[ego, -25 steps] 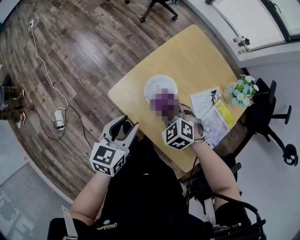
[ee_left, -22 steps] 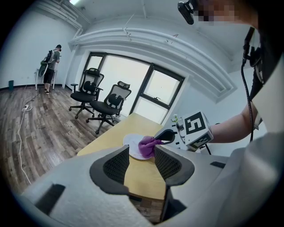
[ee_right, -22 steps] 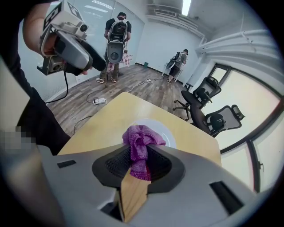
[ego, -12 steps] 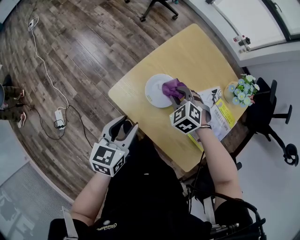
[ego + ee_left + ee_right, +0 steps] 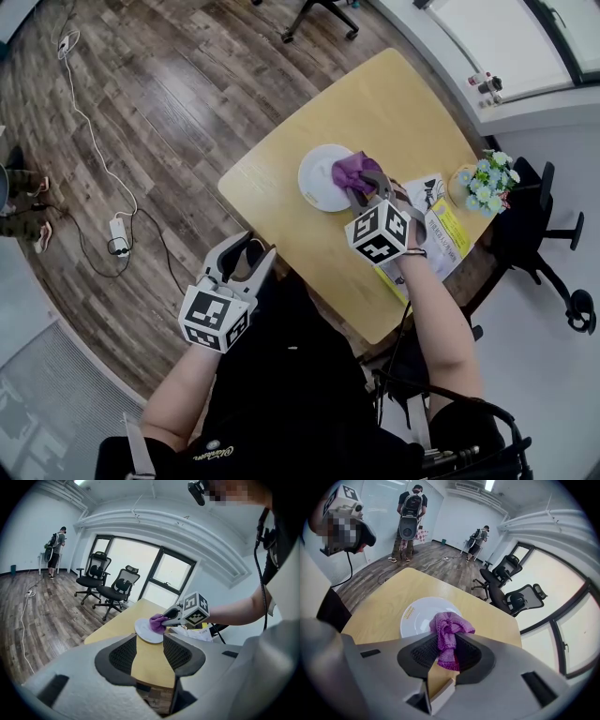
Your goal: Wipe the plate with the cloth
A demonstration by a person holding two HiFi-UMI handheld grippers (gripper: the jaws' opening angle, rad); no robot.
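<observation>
A white plate (image 5: 322, 178) (image 5: 422, 616) (image 5: 145, 630) lies on the yellow-wood table (image 5: 394, 112). My right gripper (image 5: 367, 192) (image 5: 447, 656) is shut on a bunched purple cloth (image 5: 351, 170) (image 5: 449, 632) (image 5: 156, 623), which hangs at the plate's right rim. My left gripper (image 5: 246, 255) (image 5: 149, 656) is held off the table's near-left edge, open, with nothing between its jaws.
Papers and a yellow booklet (image 5: 436, 230) lie on the table to the right, beside a pot of flowers (image 5: 486, 180). Office chairs (image 5: 508, 590) stand beyond the table. Two people (image 5: 410, 520) stand far off on the wood floor. A power strip and cable (image 5: 117, 234) lie on the floor at left.
My right gripper has carried the cloth away from me and to the right, from the plate's near side to its right rim. The left gripper has not moved.
</observation>
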